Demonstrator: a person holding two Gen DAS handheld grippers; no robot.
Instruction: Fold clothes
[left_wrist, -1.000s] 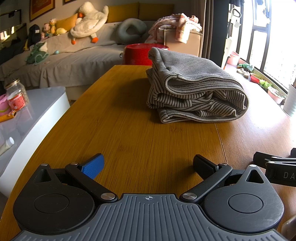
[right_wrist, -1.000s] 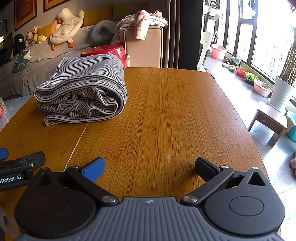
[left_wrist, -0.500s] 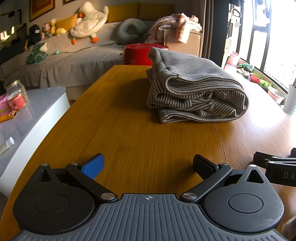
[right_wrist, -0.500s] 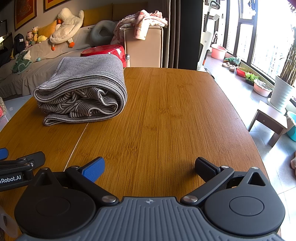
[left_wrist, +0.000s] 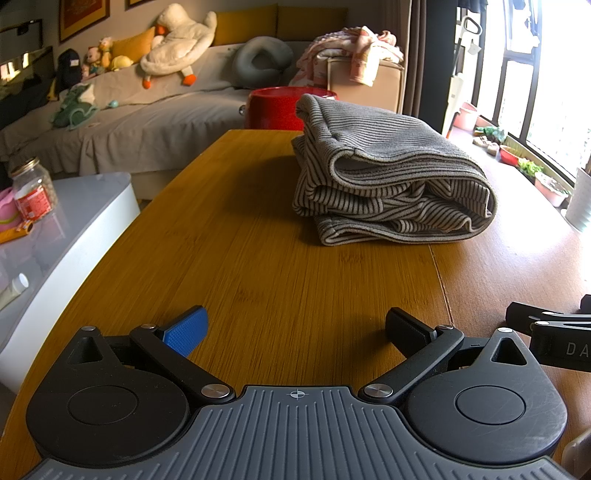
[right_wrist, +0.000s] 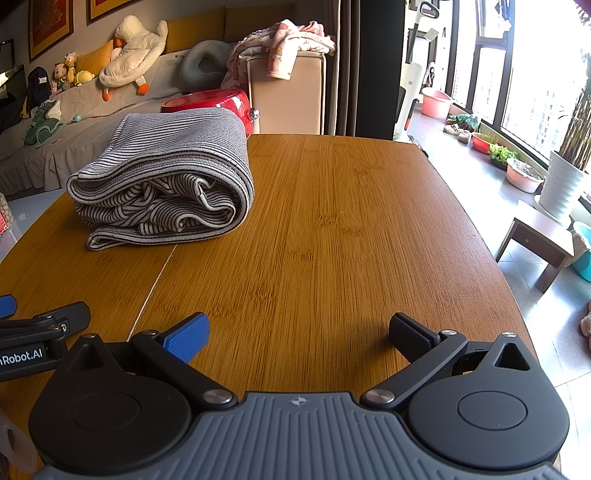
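Living room, bamboo-topped table (left_wrist: 258, 258) — a folded striped garment (left_wrist: 388, 184) lies on it.

The bundle sits toward the far end, well apart from both tools; left gripper (left_wrist: 295, 328) and right gripper (right_wrist: 297, 328) rest low near the close edge — jaws spread, holding nothing.

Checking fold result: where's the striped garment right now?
Folded striped garment lies on the wooden table, ahead-right in the left wrist view, ahead-left in the right, before the red tub.
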